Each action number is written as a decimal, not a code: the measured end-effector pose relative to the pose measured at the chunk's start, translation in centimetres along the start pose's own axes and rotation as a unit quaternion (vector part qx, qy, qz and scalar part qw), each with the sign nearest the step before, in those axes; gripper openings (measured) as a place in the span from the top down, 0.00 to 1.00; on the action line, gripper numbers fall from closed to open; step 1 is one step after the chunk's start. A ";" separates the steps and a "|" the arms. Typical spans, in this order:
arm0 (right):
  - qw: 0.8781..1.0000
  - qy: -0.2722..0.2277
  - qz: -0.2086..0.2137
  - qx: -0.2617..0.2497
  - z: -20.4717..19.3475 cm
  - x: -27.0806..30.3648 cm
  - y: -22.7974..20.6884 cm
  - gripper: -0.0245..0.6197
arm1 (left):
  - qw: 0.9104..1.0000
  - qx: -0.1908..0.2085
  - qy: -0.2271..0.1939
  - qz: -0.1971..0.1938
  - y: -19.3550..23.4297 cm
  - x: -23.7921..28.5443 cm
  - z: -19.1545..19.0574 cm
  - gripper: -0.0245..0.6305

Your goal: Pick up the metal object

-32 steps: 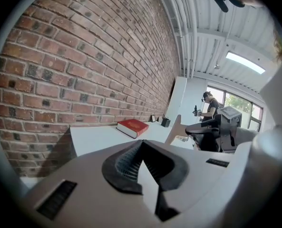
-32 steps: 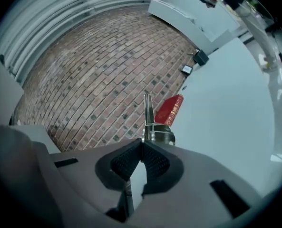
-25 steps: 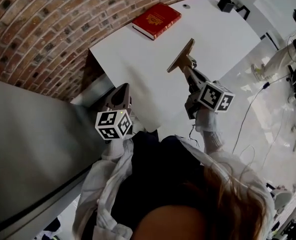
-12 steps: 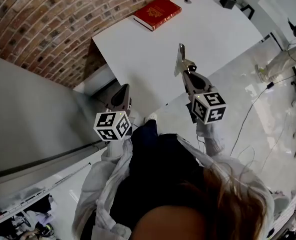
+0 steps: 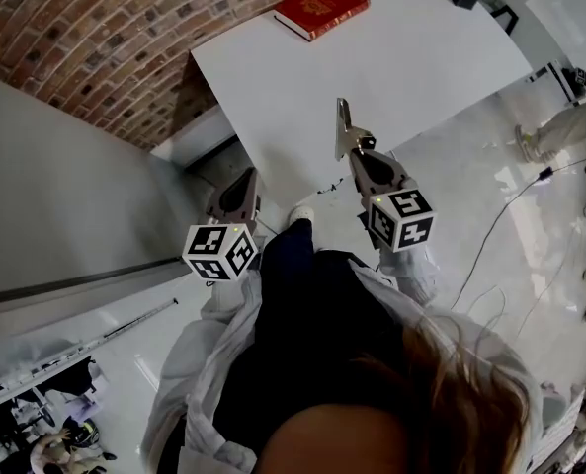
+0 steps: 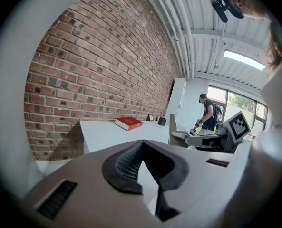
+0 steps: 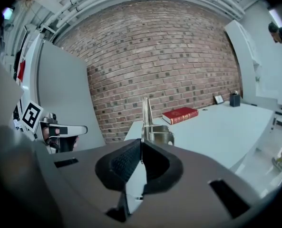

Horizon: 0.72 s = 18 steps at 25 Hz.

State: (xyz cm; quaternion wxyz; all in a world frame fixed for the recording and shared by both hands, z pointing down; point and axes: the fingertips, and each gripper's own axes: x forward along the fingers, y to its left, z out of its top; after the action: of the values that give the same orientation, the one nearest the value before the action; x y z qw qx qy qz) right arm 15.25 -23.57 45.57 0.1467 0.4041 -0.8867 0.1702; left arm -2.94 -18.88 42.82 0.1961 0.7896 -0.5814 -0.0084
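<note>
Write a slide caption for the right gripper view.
Right tongs shut on the upright metal object; red book on the white table behind.

A red brick wall (image 5: 95, 38) runs along the far side, and a white table (image 5: 421, 57) stands close by it. Next to the table rises a plain grey panel (image 5: 65, 196). The floor (image 5: 451, 166) is pale and glossy and throws back the light, with thin cables (image 5: 544, 174) trailing over it. Overhead, white pipes (image 6: 179, 27) follow a ribbed ceiling (image 6: 212, 46) past a long lit lamp (image 6: 245, 60). Windows (image 6: 238, 103) at the far end show daylight and green.
</note>
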 end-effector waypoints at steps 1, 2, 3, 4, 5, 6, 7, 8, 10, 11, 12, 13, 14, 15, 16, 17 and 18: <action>1.000 0.001 0.002 -0.001 -0.2 0.0 0.1 0.94 | 1.000 -0.002 -0.001 0.002 0.0 -0.2 -0.1 0.94; 1.000 0.002 0.005 -0.002 -0.4 0.1 0.2 0.94 | 1.000 -0.003 -0.002 0.004 0.0 -0.3 -0.2 0.94; 1.000 0.003 0.007 -0.004 -0.5 0.1 0.3 0.94 | 1.000 -0.003 -0.003 0.005 -0.1 -0.4 -0.3 0.94; 1.000 0.005 0.008 -0.007 -0.6 0.2 0.3 0.94 | 1.000 -0.003 -0.004 0.006 -0.1 -0.4 -0.4 0.94; 1.000 0.006 0.008 -0.011 -0.6 0.3 0.3 0.94 | 1.000 -0.003 -0.004 0.007 -0.1 -0.4 -0.4 0.94; 1.000 0.007 0.007 -0.016 -0.6 0.4 0.2 0.94 | 1.000 -0.003 -0.004 0.008 -0.1 -0.3 -0.4 0.94; 1.000 0.008 0.006 -0.019 -0.6 0.5 0.2 0.94 | 1.000 -0.003 -0.003 0.009 -0.2 -0.3 -0.5 0.94; 1.000 0.009 0.006 -0.021 -0.6 0.6 0.1 0.94 | 1.000 -0.004 -0.002 0.009 -0.2 -0.2 -0.6 0.94; 1.000 0.010 0.006 -0.025 -0.4 0.8 -0.1 0.94 | 1.000 -0.003 0.000 0.009 -0.1 0.0 -0.7 0.94; 1.000 0.010 0.005 -0.027 -0.3 0.9 -0.1 0.94 | 1.000 -0.002 0.001 0.010 -0.1 0.1 -0.7 0.94; 1.000 0.011 0.005 -0.029 -0.2 1.0 -0.2 0.94 | 1.000 -0.001 0.002 0.011 0.0 0.2 -0.7 0.94; 0.999 0.011 0.004 -0.031 -0.1 1.2 -0.3 0.94 | 1.000 0.000 0.002 0.012 0.1 0.3 -0.7 0.94; 0.999 0.012 0.003 -0.033 -0.1 1.3 -0.4 0.94 | 1.000 0.000 0.002 0.013 0.2 0.4 -0.6 0.94; 0.999 0.012 0.002 -0.034 0.0 1.4 -0.5 0.94 | 1.000 0.001 0.002 0.013 0.2 0.5 -0.6 0.94; 0.999 0.013 0.001 -0.035 0.1 1.5 -0.7 0.94 | 1.000 0.001 0.001 0.013 0.4 0.6 -0.5 0.94; 0.999 0.013 0.001 -0.036 0.2 1.7 -0.7 0.94 | 1.000 0.001 0.001 0.014 0.5 0.7 -0.4 0.94; 0.999 0.013 0.001 -0.036 0.3 1.9 -0.8 0.94 | 1.000 0.001 0.001 0.014 0.7 0.8 -0.4 0.94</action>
State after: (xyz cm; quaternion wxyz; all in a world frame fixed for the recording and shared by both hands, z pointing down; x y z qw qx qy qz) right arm 14.66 -25.45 46.19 0.1727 0.3952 -0.8907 0.1434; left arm -3.18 -19.71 43.57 0.1960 0.7816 -0.5921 -0.0040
